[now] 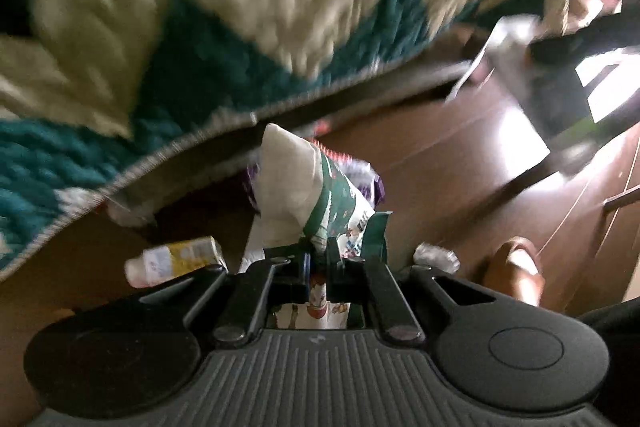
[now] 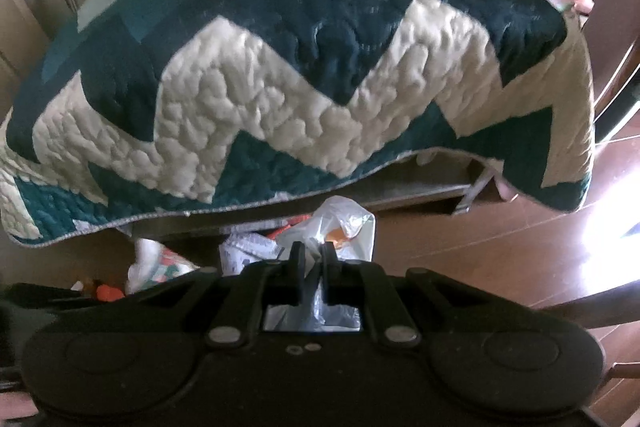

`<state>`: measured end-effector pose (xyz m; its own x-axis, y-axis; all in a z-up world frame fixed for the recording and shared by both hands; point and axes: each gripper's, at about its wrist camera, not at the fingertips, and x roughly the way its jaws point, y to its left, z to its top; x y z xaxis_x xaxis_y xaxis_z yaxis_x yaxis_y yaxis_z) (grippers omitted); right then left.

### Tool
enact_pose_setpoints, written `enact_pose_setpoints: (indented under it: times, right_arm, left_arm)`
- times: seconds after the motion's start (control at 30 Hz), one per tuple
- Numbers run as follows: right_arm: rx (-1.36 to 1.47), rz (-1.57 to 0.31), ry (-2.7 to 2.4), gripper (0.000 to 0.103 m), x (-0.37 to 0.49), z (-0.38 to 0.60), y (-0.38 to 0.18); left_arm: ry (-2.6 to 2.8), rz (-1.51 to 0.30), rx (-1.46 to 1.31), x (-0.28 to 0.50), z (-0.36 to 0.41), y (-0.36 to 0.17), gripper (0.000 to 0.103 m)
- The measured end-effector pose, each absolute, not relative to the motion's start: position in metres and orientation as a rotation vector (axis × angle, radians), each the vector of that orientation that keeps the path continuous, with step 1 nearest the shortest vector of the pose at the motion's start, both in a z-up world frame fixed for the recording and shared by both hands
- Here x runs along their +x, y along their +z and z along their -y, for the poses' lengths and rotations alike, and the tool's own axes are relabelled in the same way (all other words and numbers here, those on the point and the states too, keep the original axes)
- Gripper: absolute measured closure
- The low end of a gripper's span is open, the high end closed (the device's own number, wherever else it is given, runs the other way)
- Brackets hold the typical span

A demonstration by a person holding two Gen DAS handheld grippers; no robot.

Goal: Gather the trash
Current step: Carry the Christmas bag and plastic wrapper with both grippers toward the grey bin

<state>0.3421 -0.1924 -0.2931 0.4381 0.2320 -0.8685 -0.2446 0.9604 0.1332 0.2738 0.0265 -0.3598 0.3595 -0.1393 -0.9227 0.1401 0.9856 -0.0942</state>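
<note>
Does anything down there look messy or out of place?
Yes. Litter lies on the wooden floor by the quilt's hanging edge: a small yellow-labelled bottle tipped on its side, plus crumpled wrappers. Each gripper already pinches a bag.

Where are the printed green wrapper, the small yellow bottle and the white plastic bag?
printed green wrapper (image 1: 334, 199), left wrist view, its green printed side.
small yellow bottle (image 1: 176, 261), left wrist view, its label.
white plastic bag (image 2: 340, 223), right wrist view, its upper bulge.
</note>
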Motion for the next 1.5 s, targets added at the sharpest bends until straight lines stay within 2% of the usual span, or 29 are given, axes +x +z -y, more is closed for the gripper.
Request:
enact_pose_setpoints:
  times: [0.3, 0.57, 0.77, 1.13, 1.33, 1.5]
  right_arm:
    - [0.016, -0.983, 0.386, 0.096, 0.297, 0.196, -0.228]
    - [-0.069, -0.792, 0.424, 0.097, 0.253, 0.23, -0.119]
    - [-0.119, -0.669, 0.398, 0.097, 0.24, 0.272, -0.044]
    - [-0.199, -0.466, 0.202, 0.097, 0.247, 0.378, 0.082]
    - [-0.187, -0.389, 0.034, 0.097, 0.259, 0.449, 0.126]
    - [-0.193, -0.362, -0.106, 0.097, 0.271, 0.505, 0.139]
  left_arm:
    - [-0.169, -1.001, -0.052, 0.258, -0.029, -0.23, 0.097]
    - [-0.243, -0.82, -0.061, 0.255, 0.007, -0.134, 0.097]
    - [-0.331, -0.703, -0.045, 0.261, 0.052, -0.067, 0.097]
    - [-0.503, -0.6, -0.055, 0.302, 0.151, 0.049, 0.097]
    - [-0.589, -0.532, -0.028, 0.328, 0.222, 0.121, 0.097]
    - [-0.65, -0.447, -0.009, 0.34, 0.282, 0.173, 0.097]
